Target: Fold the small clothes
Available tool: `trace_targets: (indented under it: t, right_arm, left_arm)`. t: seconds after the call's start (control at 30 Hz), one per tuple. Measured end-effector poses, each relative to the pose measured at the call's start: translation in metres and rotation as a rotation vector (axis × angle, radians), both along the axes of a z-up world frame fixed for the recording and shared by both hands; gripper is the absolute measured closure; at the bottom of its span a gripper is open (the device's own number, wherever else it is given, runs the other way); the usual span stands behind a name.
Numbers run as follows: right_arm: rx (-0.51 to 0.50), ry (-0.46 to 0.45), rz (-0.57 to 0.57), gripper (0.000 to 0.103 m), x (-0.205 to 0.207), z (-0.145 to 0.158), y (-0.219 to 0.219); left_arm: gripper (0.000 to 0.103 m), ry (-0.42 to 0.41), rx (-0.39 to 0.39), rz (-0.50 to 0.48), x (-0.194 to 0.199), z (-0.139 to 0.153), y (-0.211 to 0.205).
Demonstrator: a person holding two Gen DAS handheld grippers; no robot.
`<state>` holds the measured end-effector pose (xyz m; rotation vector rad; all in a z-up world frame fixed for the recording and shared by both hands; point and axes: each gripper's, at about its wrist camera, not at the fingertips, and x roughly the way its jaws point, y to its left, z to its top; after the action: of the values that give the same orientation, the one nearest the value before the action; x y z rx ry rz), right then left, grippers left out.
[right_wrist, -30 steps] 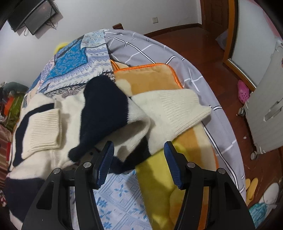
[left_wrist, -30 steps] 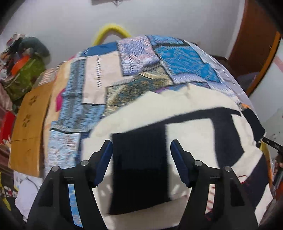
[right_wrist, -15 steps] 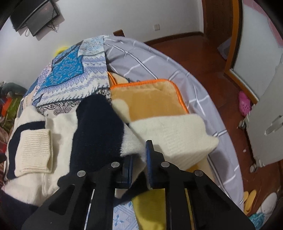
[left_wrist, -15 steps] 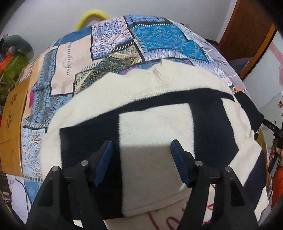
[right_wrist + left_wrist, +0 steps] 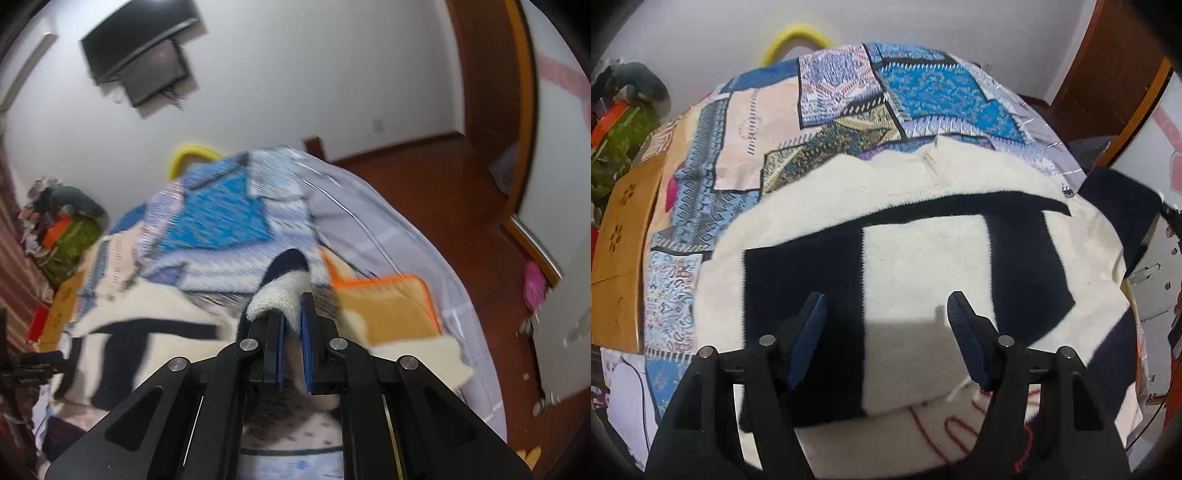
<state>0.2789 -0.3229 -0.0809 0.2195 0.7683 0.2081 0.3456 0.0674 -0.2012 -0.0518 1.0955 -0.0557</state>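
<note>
A cream and navy block-patterned sweater (image 5: 923, 258) lies spread on the patchwork bedspread (image 5: 849, 96). My left gripper (image 5: 884, 314) hovers just above its middle, jaws open, nothing between them. In the right wrist view my right gripper (image 5: 291, 317) is shut on a fold of the sweater's sleeve (image 5: 280, 291), cream with a navy tip, lifted off the bed. The sweater's body (image 5: 147, 332) stays flat at the left below it.
An orange-edged yellow blanket (image 5: 388, 306) and a grey striped sheet (image 5: 369, 214) lie right of the sweater. A wooden board (image 5: 624, 240) borders the bed's left side, with a clutter pile (image 5: 624, 110) beyond. The bed's right edge drops to the wooden floor (image 5: 443, 177).
The right gripper closed on the sleeve and lifted it up, tilting the view toward the wall. The left gripper drifted over the sweater's middle, still open.
</note>
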Motion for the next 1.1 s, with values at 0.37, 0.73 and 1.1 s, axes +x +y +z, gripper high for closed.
trace_targets:
  t: [0.37, 0.73, 1.1]
  right_arm:
    - [-0.051, 0.035, 0.255, 0.096, -0.01, 0.001, 0.111]
    - [-0.16, 0.218, 0.364, 0.091, -0.029, -0.059, 0.159]
    - [-0.054, 0.23, 0.312, 0.046, -0.05, -0.041, 0.114]
  left_arm:
    - [0.03, -0.067, -0.019, 0.009, -0.034, 0.022, 0.024]
    - [0.03, -0.074, 0.01, 0.02, -0.052, 0.023, 0.035]
    - [0.027, -0.082, 0.031, -0.013, -0.052, 0.025, 0.011]
